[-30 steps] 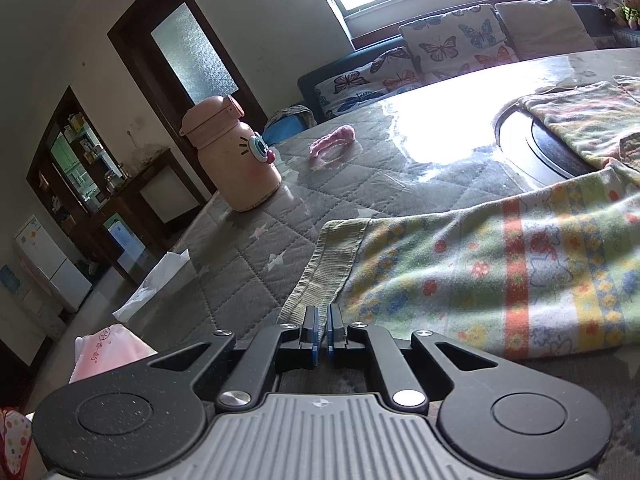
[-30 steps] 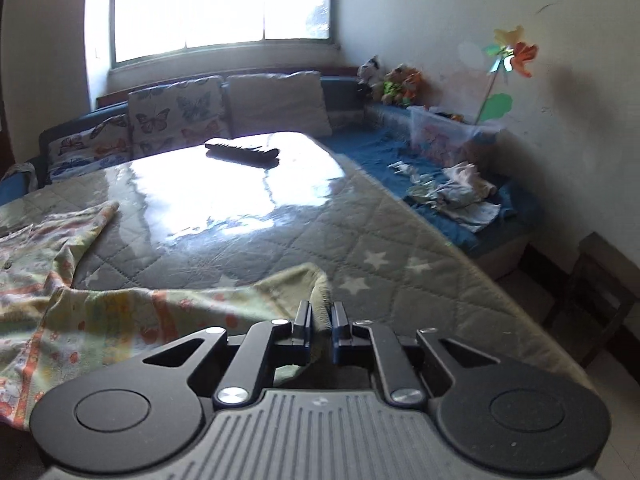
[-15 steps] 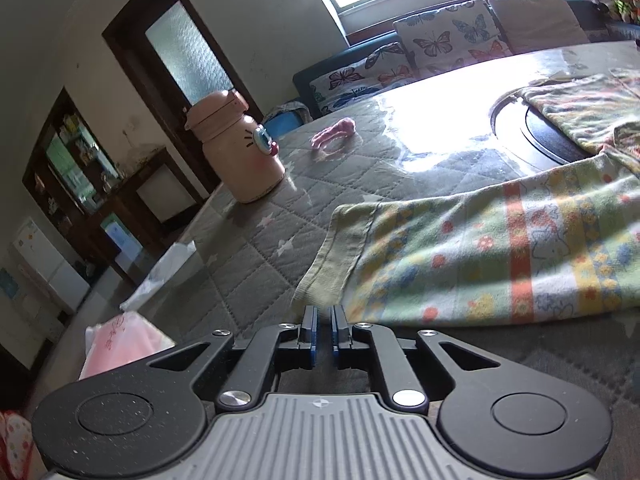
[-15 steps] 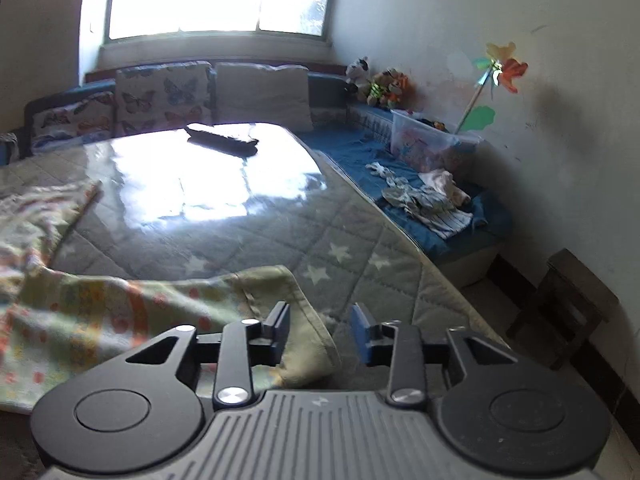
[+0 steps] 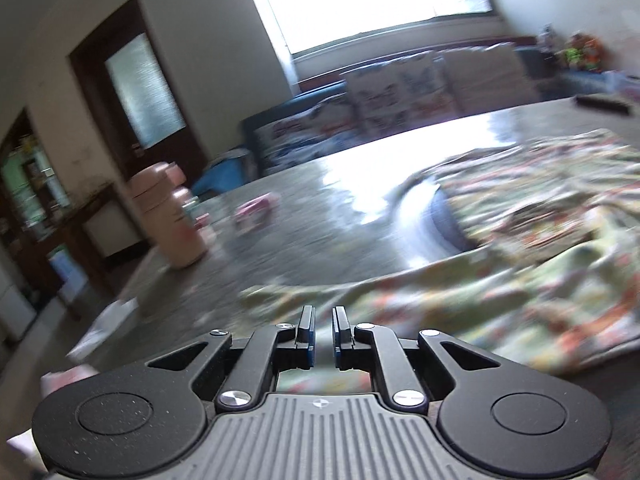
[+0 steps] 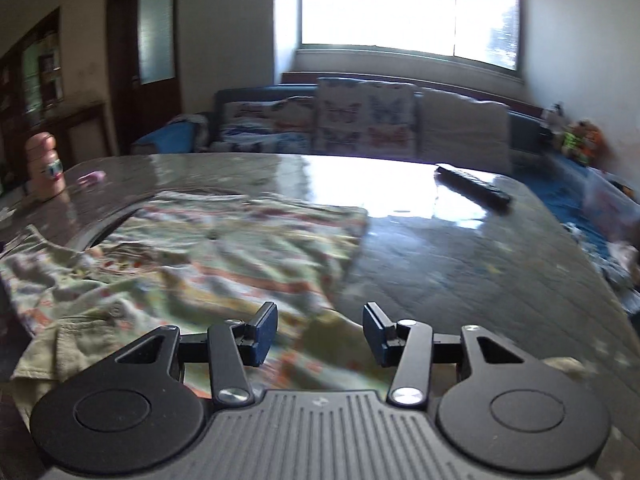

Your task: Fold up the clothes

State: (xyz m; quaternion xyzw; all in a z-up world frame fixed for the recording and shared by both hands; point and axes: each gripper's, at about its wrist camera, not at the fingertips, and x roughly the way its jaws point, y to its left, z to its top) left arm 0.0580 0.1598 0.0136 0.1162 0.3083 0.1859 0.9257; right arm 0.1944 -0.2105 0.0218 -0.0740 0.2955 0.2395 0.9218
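Note:
A patterned green, yellow and orange garment (image 6: pixel 208 264) lies spread on the quilted grey table cover (image 6: pixel 460 264). In the left wrist view it (image 5: pixel 460 292) fills the right side, blurred by motion. My left gripper (image 5: pixel 323 320) hovers over the garment's near edge, its jaws a narrow gap apart with nothing between them. My right gripper (image 6: pixel 320 320) is open wide and empty, above the garment's near right part.
A pink bottle (image 5: pixel 172 216) and a small pink object (image 5: pixel 256 210) stand at the left of the table. A black remote (image 6: pixel 474 190) lies at the far right. A dark round plate (image 5: pixel 440 220) sits partly under the garment. A sofa with cushions (image 6: pixel 360 124) is behind.
Both grippers have let go of the garment and swung towards the table's middle. The right gripper has opened wide. The left jaws have parted slightly.

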